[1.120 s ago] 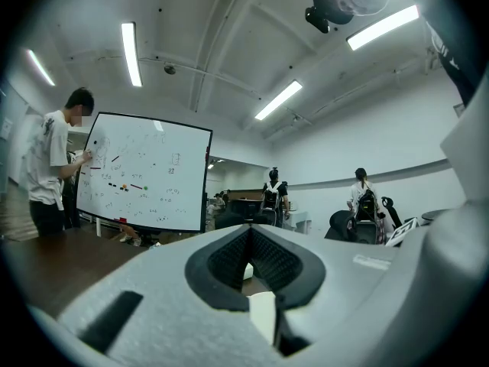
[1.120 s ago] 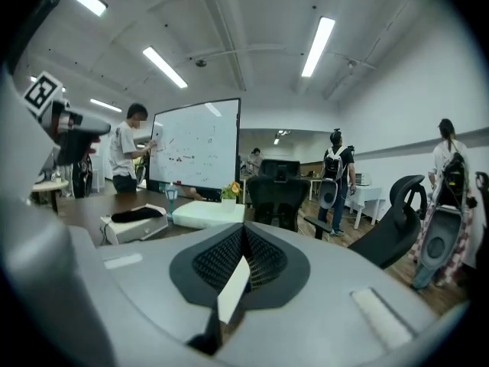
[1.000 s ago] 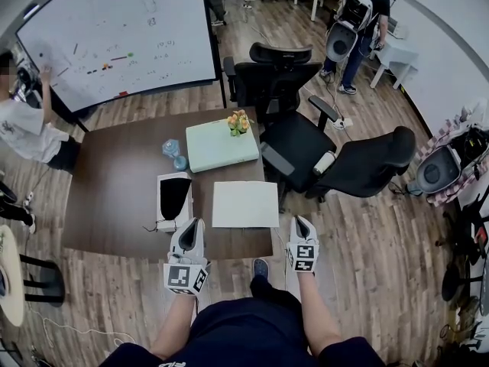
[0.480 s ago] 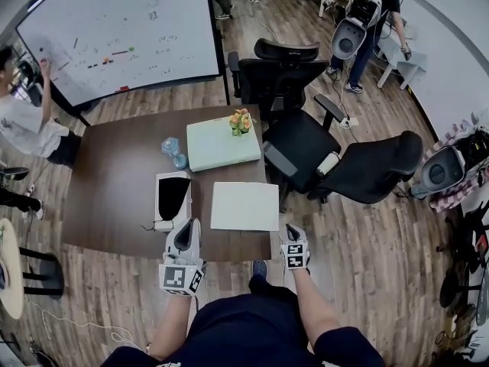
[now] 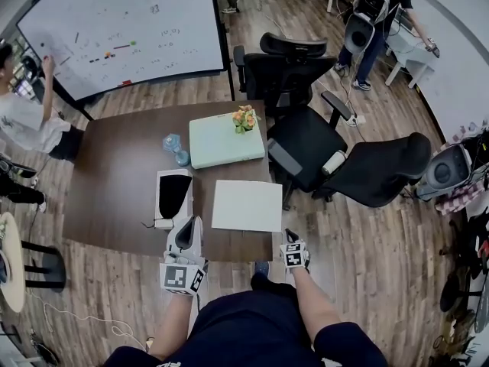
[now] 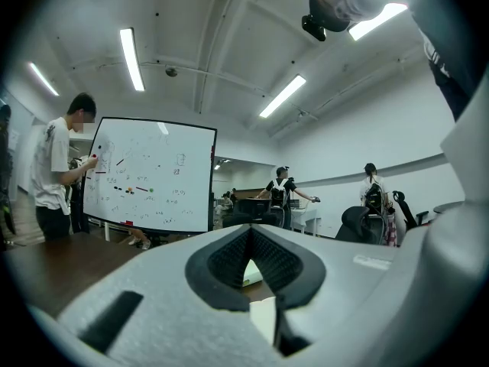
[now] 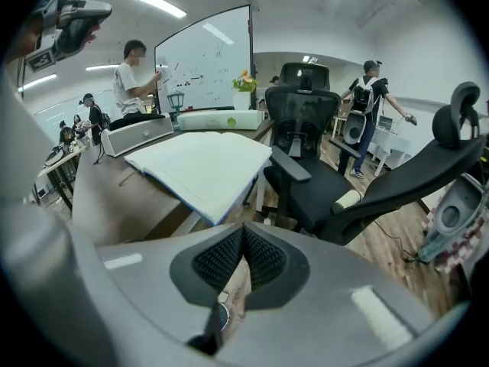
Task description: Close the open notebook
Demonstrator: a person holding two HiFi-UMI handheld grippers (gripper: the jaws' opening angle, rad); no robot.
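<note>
The open notebook lies flat with its white pages up, near the front right edge of the dark brown table. In the right gripper view the notebook sits ahead and to the left, at the table's corner. My left gripper is shut and empty, over the table's front edge just left of the notebook. My right gripper is also shut and empty, off the table in front of the notebook's right corner. The jaws of each gripper meet at their tips in the left gripper and right gripper views.
A white box with a black face lies left of the notebook. Behind it are a mint-green box, orange flowers and a blue object. Black office chairs crowd the table's right side. A whiteboard and a person stand beyond.
My right gripper has drawn back from the table edge toward my body. The left gripper has barely moved. The notebook lies as before.
</note>
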